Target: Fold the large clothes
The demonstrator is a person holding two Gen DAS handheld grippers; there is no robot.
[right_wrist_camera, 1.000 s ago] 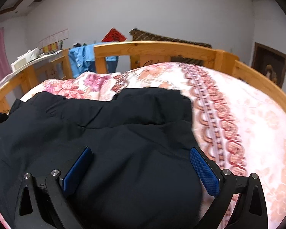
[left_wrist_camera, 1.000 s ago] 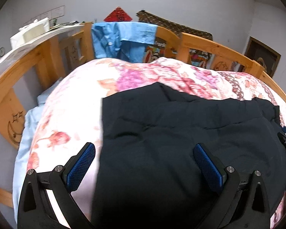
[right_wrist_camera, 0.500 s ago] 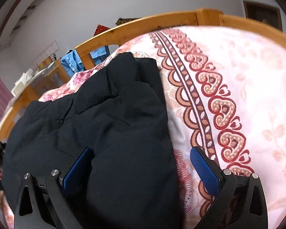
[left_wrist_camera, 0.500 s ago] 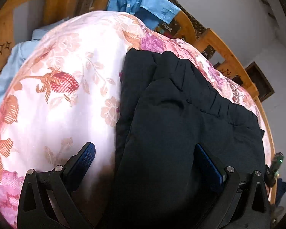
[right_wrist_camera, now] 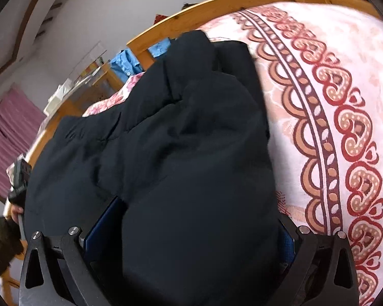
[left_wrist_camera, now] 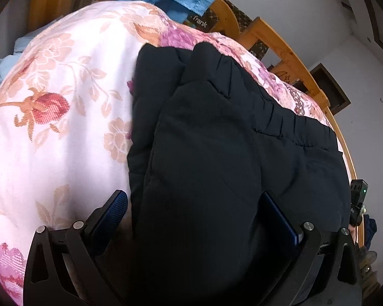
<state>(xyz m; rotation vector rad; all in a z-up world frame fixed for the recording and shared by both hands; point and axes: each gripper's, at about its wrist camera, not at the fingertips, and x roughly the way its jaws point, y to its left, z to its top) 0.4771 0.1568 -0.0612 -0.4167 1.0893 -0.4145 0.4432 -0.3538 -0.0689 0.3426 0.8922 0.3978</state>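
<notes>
The left gripper (left_wrist_camera: 199, 219) is tilted, fingers spread wide — the dark garment (left_wrist_camera: 229, 153) bulges between them, its edge just inside the left finger. On the floral quilt (left_wrist_camera: 51, 127), the right gripper (right_wrist_camera: 189, 227) likewise gapes, tilted, cloth filling the gap — grip unclear.

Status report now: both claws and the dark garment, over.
Left claw open, straddling the dark garment edge. Right claw open, fabric bunched between the fingers. Garment partly folded on the floral bedspread. Nothing in the way.
</notes>
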